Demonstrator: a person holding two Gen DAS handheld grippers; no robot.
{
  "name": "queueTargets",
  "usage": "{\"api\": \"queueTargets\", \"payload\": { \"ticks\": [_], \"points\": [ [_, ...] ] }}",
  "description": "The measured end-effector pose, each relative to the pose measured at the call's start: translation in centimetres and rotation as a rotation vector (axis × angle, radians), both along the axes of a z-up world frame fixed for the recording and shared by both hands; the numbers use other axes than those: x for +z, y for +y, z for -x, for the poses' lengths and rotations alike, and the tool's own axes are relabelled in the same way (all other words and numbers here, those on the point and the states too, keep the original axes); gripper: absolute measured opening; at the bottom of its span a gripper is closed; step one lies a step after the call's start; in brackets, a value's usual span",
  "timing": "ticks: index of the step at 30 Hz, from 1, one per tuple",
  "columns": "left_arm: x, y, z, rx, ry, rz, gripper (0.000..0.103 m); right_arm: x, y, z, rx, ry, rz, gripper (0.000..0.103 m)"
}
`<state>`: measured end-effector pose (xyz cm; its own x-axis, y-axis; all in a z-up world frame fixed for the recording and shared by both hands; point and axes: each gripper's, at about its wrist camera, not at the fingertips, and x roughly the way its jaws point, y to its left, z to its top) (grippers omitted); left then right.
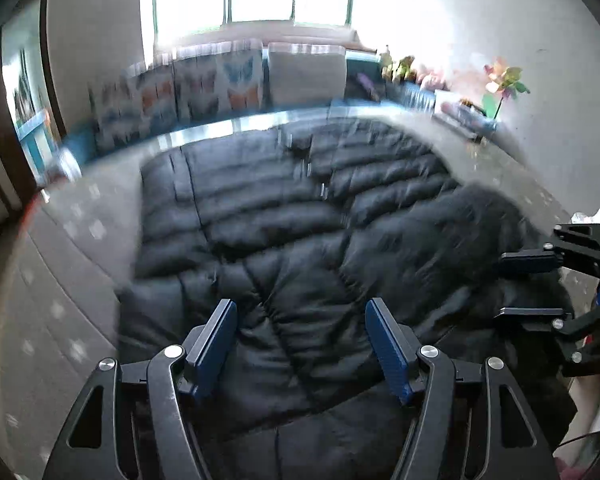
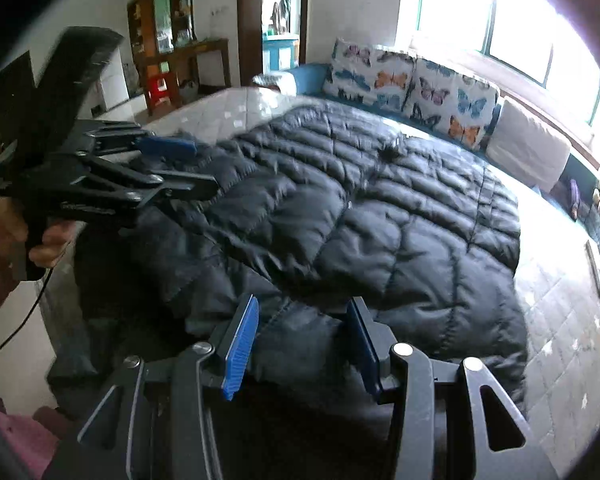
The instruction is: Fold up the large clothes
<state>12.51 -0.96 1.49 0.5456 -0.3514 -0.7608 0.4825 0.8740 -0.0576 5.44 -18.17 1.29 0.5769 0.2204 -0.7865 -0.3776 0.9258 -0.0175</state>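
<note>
Black puffer jacket [image 2: 360, 208] lies flat on the bed [image 2: 560, 340], long axis running away toward the cushions; both the left gripper [image 1: 302, 344] and right gripper [image 2: 304, 344] hover empty, jaws apart, over its near edge.

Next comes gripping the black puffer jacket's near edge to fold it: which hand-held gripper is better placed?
Probably right. The right hand-held gripper straddles the black puffer jacket's near hem, pads either side. The left hand-held gripper hovers open above the jacket's middle panel, with no edge between its pads.
</note>
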Motion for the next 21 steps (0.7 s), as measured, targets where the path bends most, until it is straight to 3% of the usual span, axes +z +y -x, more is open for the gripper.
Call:
{"api": "queueTargets", "payload": {
  "ticks": [7,10,15,21],
  "points": [
    [-1.8,-1.2,0.7,-0.015,-0.055,-0.102,0.072,-3.4,-0.3,0.0,0.003,0.038,-0.004,0.051],
    [-2.4,-0.9,0.7,-0.007,-0.041,-0.082,0.073,-3.3,-0.6,0.2,0.003,0.032,-0.023,0.051],
    [-2.7,-1.4,0.8,-0.001,-0.051,-0.129,0.073,-2.9,-0.4,0.8,0.02,0.0,-0.006,0.051],
    [-2.8,-1.7,0.6,-0.006,-0.051,-0.145,0.073,-0.2,-1.5,3.2,0.026,-0.015,-0.023,0.051]
  ]
}}
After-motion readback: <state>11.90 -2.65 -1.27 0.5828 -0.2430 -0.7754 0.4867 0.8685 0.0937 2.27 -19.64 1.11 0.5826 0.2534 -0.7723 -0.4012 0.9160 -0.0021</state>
